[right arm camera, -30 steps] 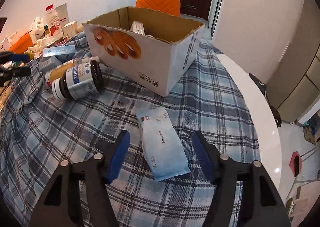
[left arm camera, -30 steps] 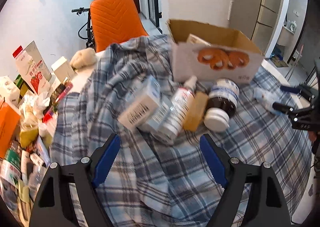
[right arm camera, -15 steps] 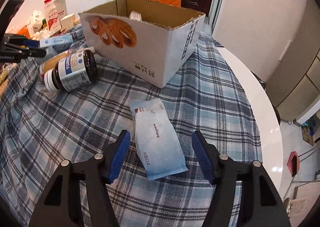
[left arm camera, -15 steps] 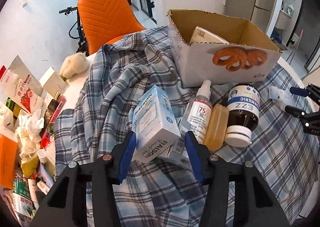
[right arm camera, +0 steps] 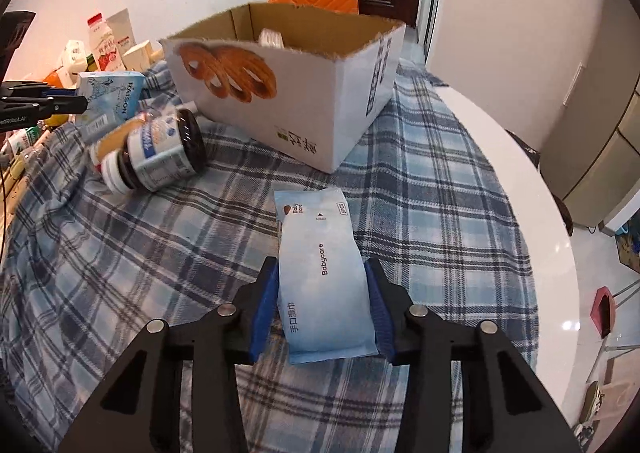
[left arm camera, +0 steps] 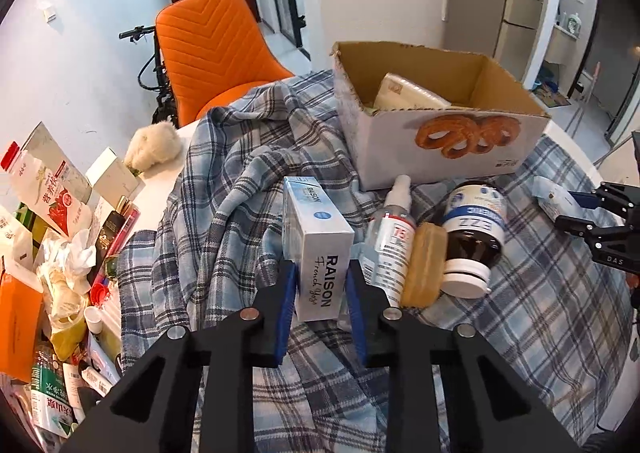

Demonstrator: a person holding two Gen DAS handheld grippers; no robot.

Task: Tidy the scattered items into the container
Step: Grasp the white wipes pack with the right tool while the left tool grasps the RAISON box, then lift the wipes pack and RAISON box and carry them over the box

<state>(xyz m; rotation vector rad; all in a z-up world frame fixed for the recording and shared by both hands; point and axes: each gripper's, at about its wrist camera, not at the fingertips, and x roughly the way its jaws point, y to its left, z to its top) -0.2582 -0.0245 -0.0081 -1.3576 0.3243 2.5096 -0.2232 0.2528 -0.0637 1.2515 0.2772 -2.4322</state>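
Now our left gripper clamps the white-and-blue RAISON carton, and our right gripper squeezes the pale blue Babycare wipes pack flat on the plaid cloth; beyond sits the open cardboard box.

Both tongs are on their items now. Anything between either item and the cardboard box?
Nothing visible blocks either path. The left tongs grip the RAISON carton, the right tongs the Babycare wipes pack. The cardboard box is open-topped, with bare plaid cloth before it.
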